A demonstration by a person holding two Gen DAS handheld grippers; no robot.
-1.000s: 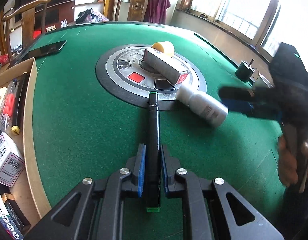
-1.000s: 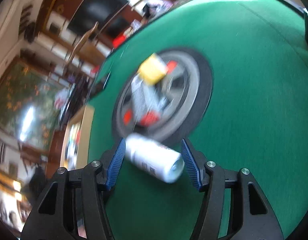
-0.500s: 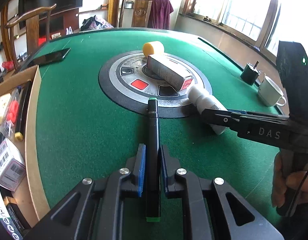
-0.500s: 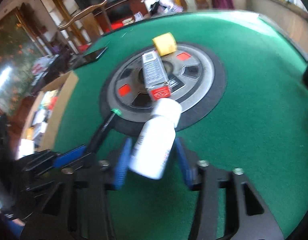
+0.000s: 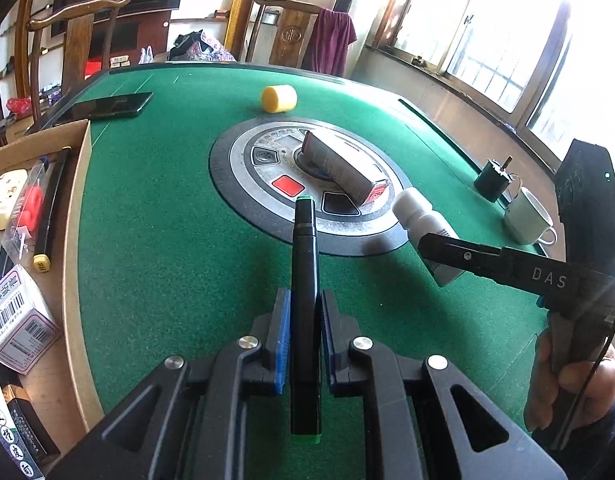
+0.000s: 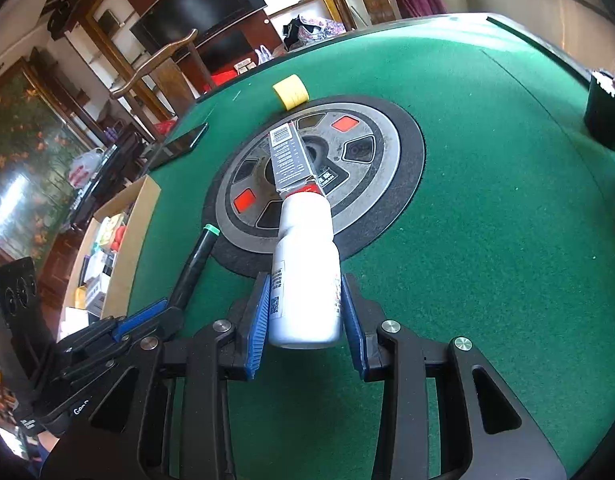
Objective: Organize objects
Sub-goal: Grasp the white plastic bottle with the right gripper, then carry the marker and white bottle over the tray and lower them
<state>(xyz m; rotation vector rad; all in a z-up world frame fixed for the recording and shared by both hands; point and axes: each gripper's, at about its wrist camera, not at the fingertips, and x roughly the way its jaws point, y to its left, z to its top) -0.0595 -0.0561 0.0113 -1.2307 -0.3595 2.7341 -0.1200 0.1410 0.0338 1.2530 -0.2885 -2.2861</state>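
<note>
Closing in since a second ago, our right gripper (image 6: pixel 305 316) now pinches the white bottle (image 6: pixel 305 272) by its lower body — apparently just clear of the table (image 6: pixel 487 240). Our left gripper (image 5: pixel 301 344) clamps the black marker (image 5: pixel 303 304). We carry both level toward the cardboard box (image 5: pixel 73 240) at the left, keeping the bottle's cap off the carton (image 6: pixel 287 160).

Between the left gripper's (image 5: pixel 303 340) fingers a marker (image 5: pixel 303 280) is held; ahead lies a carton (image 5: pixel 341 166) on the round panel (image 5: pixel 243 208), a box (image 5: pixel 77 240) leftward.
</note>
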